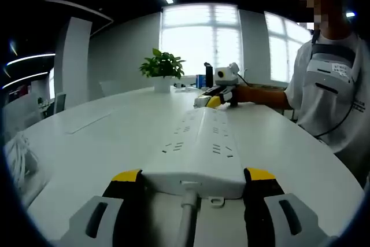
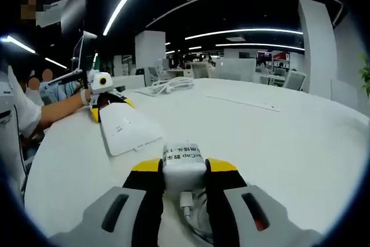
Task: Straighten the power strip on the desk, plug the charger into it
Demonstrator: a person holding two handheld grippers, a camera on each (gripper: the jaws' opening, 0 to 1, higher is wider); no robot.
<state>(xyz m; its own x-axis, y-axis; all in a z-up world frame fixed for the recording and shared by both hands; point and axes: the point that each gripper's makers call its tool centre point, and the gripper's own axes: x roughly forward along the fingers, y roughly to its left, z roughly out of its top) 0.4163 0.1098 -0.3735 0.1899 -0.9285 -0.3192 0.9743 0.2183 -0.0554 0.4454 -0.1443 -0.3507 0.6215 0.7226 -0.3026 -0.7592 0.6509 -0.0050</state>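
In the left gripper view, the left gripper (image 1: 193,184) grasps the near end of the white power strip (image 1: 200,148), low in the frame on the white table (image 1: 115,143). In the right gripper view, the right gripper (image 2: 183,169) clamps the white charger (image 2: 182,163) at bottom centre.

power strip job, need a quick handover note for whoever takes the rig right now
Left gripper: jaws on either side of the cable end of the long white plastic power strip, which lies flat on the white desk; firm clamping unclear.
Right gripper: shut on the small white block charger, held short of the strip's far end.
Done: charger picked up.
Left: finish aligning the strip if needed, plug the charger in.
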